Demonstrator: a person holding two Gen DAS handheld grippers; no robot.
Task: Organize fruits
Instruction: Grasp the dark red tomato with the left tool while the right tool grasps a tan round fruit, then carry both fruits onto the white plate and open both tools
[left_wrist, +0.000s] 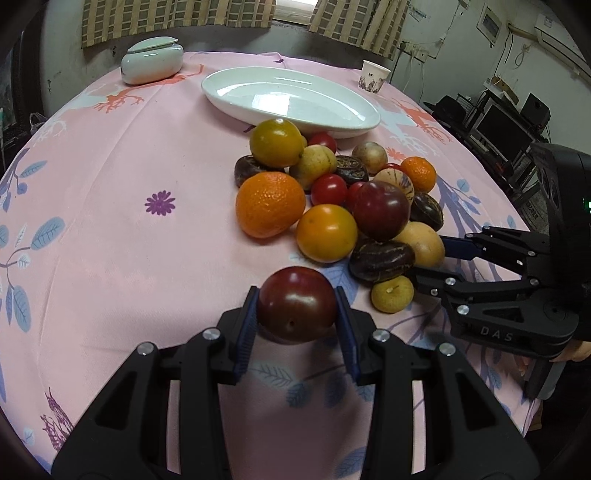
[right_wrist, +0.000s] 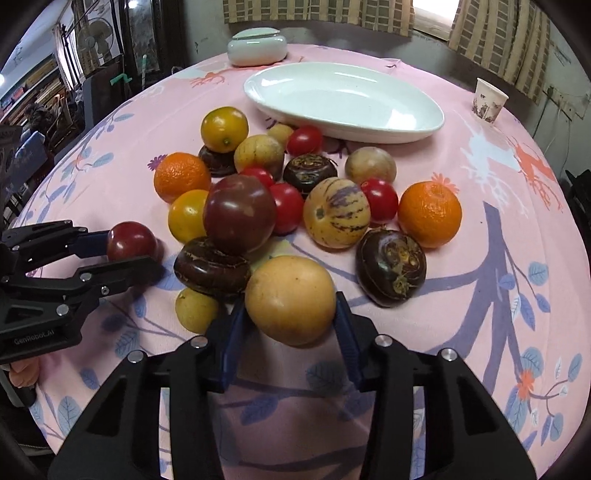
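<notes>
**Both grippers clamping fruit, plate sitting bare**

Pink floral tablecloth (left_wrist: 110, 229) is filling both frames. White oval plate (right_wrist: 343, 99) is lying upper centre, just behind the fruit pile (right_wrist: 295, 192) of oranges, tomatoes, striped melons and dark purple fruits.

Left gripper (left_wrist: 297, 314) is clamping a glossy dark red tomato (left_wrist: 297, 304), lower centre, pads pressing both sides. Right gripper (right_wrist: 290, 317) is closing onto a smooth tan-yellow round fruit (right_wrist: 290, 299) at the pile's near edge, pads touching it.

Only the right view is showing the dark fruit's (right_wrist: 391, 267) scarred top; only the left view is showing monitors (left_wrist: 506, 136) at right.
</notes>
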